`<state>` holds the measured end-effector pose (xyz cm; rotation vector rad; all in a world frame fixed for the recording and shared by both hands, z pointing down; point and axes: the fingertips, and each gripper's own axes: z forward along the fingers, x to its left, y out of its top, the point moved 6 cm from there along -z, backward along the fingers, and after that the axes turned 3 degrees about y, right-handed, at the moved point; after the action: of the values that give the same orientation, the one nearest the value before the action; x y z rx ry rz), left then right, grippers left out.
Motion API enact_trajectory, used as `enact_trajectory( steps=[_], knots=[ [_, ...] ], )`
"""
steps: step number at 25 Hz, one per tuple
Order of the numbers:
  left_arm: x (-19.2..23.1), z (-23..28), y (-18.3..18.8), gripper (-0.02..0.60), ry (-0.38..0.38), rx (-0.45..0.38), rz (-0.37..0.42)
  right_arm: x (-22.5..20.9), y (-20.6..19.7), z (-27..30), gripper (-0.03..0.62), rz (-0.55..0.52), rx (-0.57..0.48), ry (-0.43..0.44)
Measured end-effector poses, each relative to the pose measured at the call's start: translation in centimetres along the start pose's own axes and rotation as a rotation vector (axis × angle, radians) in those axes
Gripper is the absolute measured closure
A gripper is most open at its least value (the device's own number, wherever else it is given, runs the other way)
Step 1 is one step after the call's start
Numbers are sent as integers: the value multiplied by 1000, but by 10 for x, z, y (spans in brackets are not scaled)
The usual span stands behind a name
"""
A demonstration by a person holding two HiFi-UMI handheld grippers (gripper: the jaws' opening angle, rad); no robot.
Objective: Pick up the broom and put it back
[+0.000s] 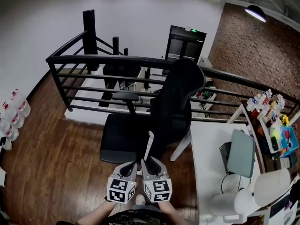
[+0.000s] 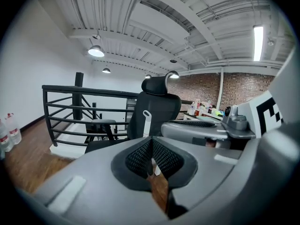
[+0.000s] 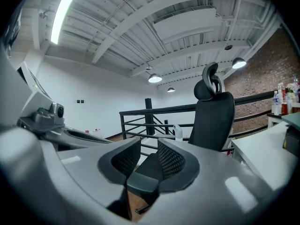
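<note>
Far left, water bottles (image 1: 14, 112) stand on the wood floor (image 1: 56, 139) by the wall. A black railing (image 1: 93, 60) runs across the back. In front of it stands a black chair (image 1: 176, 102), its seat towards the person.

The left gripper (image 1: 129, 167) is low in the middle (a marker cube on its rear). Its fingers (image 2: 138, 156) are pressed together at the tips, with nothing between them.

The broom (image 1: 149, 146) shows only as a white handle with a loop at its top. It stands tilted against the chair at the seat's right edge, just ahead of the 2 grippers and apart from both.

The right gripper (image 1: 151, 163) is just beside the left 1. Its fingers (image 3: 171, 161) are spread and hold nothing, and the chair seat shows through the gap.

To the right is a white bench (image 1: 208, 149). Beyond it, a brick wall (image 1: 253, 46) runs along the far right.
</note>
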<state>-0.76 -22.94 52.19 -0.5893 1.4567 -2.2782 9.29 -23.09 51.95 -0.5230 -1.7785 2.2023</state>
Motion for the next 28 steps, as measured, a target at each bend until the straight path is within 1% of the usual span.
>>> enact_trajectory(
  steps=[3,9,15,16,19,28],
  knots=[
    [2,18,5,577,9,1,-4,-21,-5,17,485,6,21,0],
    [3,53,10,577,11,9,-16,-57,-19,49,465,18,51,5],
    [3,74,13,577,11,22,-12,-84,-35,83,445,19,101,-2],
    [5,77,13,577,14,26,-14,-88,-37,88,430,23,106,-3],
    [9,85,13,577,21,41,-9,-97,-41,100,419,41,115,-8],
    [18,95,18,577,32,42,-10,-104,-57,128,416,22,180,-8]
  ],
)
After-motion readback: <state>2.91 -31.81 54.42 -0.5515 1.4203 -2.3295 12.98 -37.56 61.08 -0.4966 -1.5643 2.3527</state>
